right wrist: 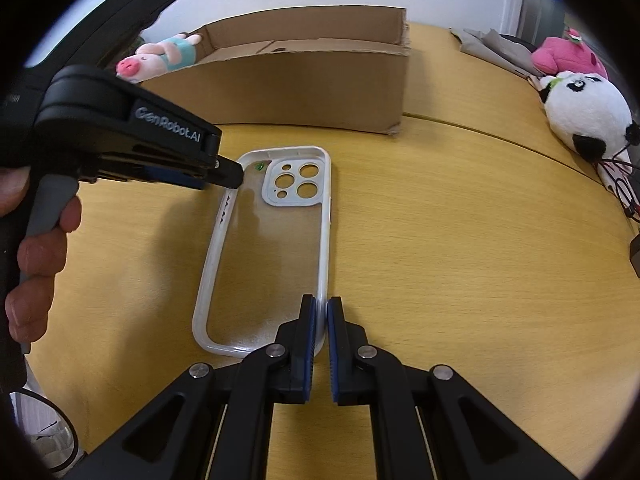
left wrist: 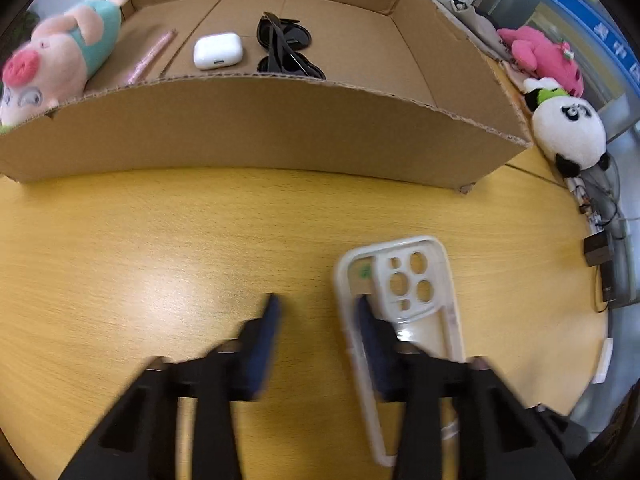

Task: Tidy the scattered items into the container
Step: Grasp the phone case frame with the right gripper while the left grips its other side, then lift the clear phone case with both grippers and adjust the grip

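Observation:
A clear phone case with a white rim (right wrist: 272,248) lies on the wooden table (right wrist: 460,264), in front of the cardboard box (right wrist: 320,92). My right gripper (right wrist: 324,312) is shut on the case's right rim near its bottom corner. My left gripper (left wrist: 316,316) is open, its jaws astride the case's (left wrist: 416,280) left rim, the right finger inside the case. The box (left wrist: 256,128) holds a white earbud case (left wrist: 218,50), black sunglasses (left wrist: 286,46) and a pink pen (left wrist: 152,56). A pig plush (left wrist: 60,52) lies at its left end.
A panda plush (left wrist: 568,128) and a pink plush (left wrist: 540,56) sit at the table's right edge, with cables and a black adapter (left wrist: 596,248) beside them. The person's hand (right wrist: 36,248) holds the left gripper at the left of the right wrist view.

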